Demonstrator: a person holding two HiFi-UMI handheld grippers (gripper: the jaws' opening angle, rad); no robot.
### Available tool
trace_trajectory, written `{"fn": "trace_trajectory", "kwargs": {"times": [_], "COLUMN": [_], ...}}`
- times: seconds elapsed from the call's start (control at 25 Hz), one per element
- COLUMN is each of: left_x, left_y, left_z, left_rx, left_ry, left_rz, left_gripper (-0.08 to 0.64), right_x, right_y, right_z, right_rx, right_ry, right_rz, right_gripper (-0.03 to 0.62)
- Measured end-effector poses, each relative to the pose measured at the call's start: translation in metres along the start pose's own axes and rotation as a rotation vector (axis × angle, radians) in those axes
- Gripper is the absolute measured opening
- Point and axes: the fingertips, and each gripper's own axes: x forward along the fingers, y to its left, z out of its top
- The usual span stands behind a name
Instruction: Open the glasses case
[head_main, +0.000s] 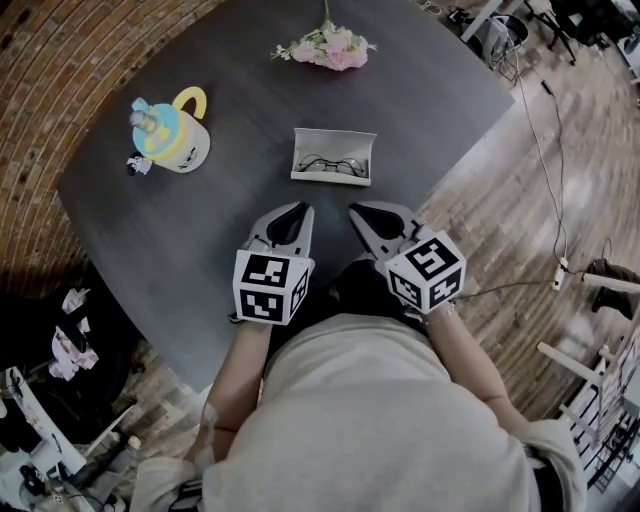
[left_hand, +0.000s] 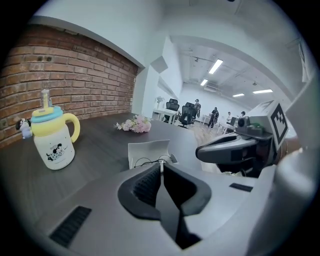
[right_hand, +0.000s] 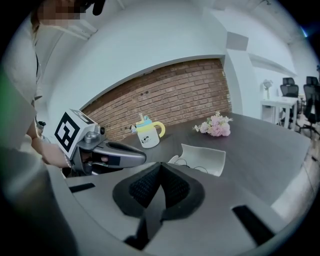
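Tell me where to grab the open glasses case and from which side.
Take the raised lid of the glasses case by its top edge, coming from above. It stands as a thin upright panel behind the glasses, so the jaws can likely straddle it front to back without touching them.

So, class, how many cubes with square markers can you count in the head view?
2. The left cube sits on the left gripper, the right cube on the right gripper, side by side over the table's near edge, in front of the person. None looks hidden.
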Motion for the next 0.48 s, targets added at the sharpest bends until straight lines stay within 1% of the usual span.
{"fn": "trace_trajectory", "kwargs": {"times": [0.16, 0.32, 0.48], "left_x": [0.0012, 0.0016, 0.0029], "left_y": [-0.0012, -0.0042, -0.0047], "left_z": [-0.0070, -0.0064, -0.0067], "left_rx": [0.011, 0.008, 0.006], "left_ry": [0.030, 0.028, 0.032], "left_rz": [-0.001, -0.009, -0.014], "left_gripper": [0.035, 0.035, 0.035], "right_x": [-0.0005, -0.0006, -0.0011], "right_y": [-0.0043, -0.0052, -0.0034], "right_z": [-0.0062, -0.0089, -0.0073], "right_rx": [0.009, 0.019, 0.016], "right_ry": [0.021, 0.041, 0.044], "right_rz": [-0.013, -0.021, -0.011], "right_gripper": [0.006, 0.006, 0.006]}}
